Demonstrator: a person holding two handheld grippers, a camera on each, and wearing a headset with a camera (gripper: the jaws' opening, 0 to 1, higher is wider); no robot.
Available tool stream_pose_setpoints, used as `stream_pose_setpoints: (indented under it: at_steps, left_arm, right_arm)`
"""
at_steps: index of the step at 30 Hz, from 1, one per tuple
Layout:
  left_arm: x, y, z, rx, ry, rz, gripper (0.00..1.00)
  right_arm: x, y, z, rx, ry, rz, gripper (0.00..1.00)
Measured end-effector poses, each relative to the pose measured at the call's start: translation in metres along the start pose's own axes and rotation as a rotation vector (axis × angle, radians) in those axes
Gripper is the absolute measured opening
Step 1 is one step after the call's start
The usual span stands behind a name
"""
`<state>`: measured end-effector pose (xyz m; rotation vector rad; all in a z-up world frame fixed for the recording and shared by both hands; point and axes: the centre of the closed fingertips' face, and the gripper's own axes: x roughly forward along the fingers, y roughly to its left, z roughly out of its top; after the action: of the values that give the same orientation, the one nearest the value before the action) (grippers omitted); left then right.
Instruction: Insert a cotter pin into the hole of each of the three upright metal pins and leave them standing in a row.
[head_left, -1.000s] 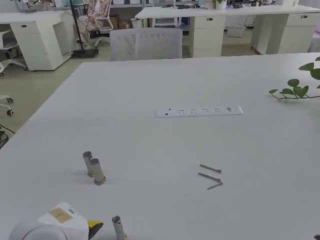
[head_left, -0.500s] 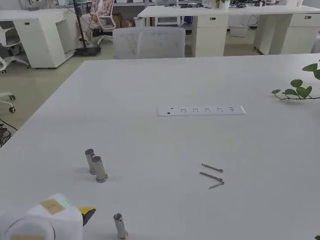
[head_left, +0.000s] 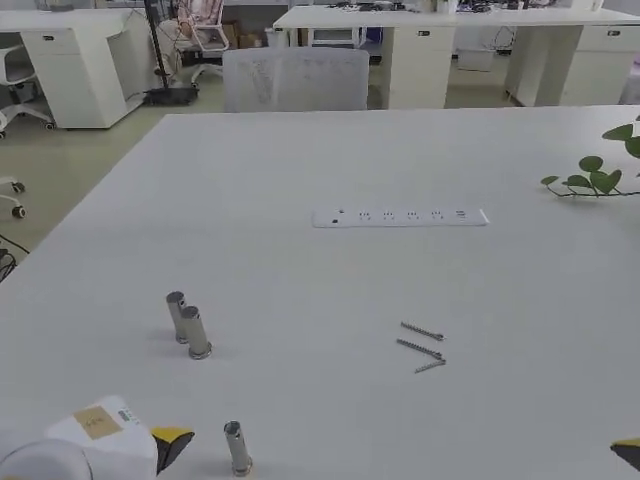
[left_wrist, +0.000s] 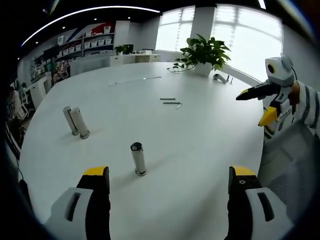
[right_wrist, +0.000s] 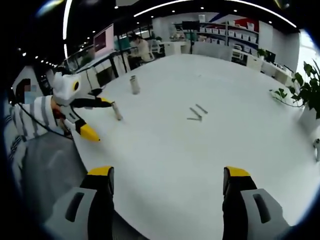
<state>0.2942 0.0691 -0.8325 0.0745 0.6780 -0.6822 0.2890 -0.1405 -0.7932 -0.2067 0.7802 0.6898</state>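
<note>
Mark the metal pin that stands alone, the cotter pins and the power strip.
lone metal pin (head_left: 237, 447): head view, middle of its upright shaft.
cotter pins (head_left: 421, 351): head view, on the middle one of the three.
power strip (head_left: 400, 217): head view, centre of its top face.

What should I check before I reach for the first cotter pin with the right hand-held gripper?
1. All three metal pins upright: ok. The pair and the near pin are all standing.
2. Free to pick: ok. The three cotter pins lie loose on the table, none inserted.
3. Ready to grasp: ok. The right hand-held gripper is open and empty.
4. Ready to steady a pin: ok. The left hand-held gripper is open and empty, facing the near pin.
5. Standing in a row: not ok. The near pin stands apart from the pair.
6. Which way the pin holes face: cannot tell.
</note>
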Motion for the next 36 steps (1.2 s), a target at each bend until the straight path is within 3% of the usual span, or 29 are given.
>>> stream_pose_setpoints:
  at_steps: [4, 10, 20, 26, 33, 36]
  left_arm:
    - [-0.002, -0.003, 0.001, -0.007, 0.000, -0.010, 0.99]
    - [-0.003, -0.002, 0.000, -0.001, 0.003, -0.005, 0.99]
    - [-0.007, 0.001, 0.001, -0.008, 0.001, -0.005, 0.99]
    - [-0.012, 0.003, 0.005, -0.005, -0.005, -0.006, 0.99]
    - [-0.015, 0.006, 0.006, -0.002, -0.004, -0.002, 0.99]
    - [-0.016, 0.007, 0.006, -0.007, -0.007, 0.003, 0.99]
  right_arm:
    - [0.001, -0.008, 0.012, -0.101, 0.001, 0.034, 0.86]
    - [0.009, -0.017, 0.026, -0.173, 0.002, 0.076, 0.83]
    - [0.029, -0.008, 0.036, -0.267, 0.035, 0.154, 0.82]
    - [0.041, -0.002, 0.036, -0.354, 0.082, 0.201, 0.82]
    - [0.054, -0.007, 0.048, -0.430, 0.108, 0.230, 0.81]
    - [0.060, -0.012, 0.051, -0.497, 0.134, 0.232, 0.80]
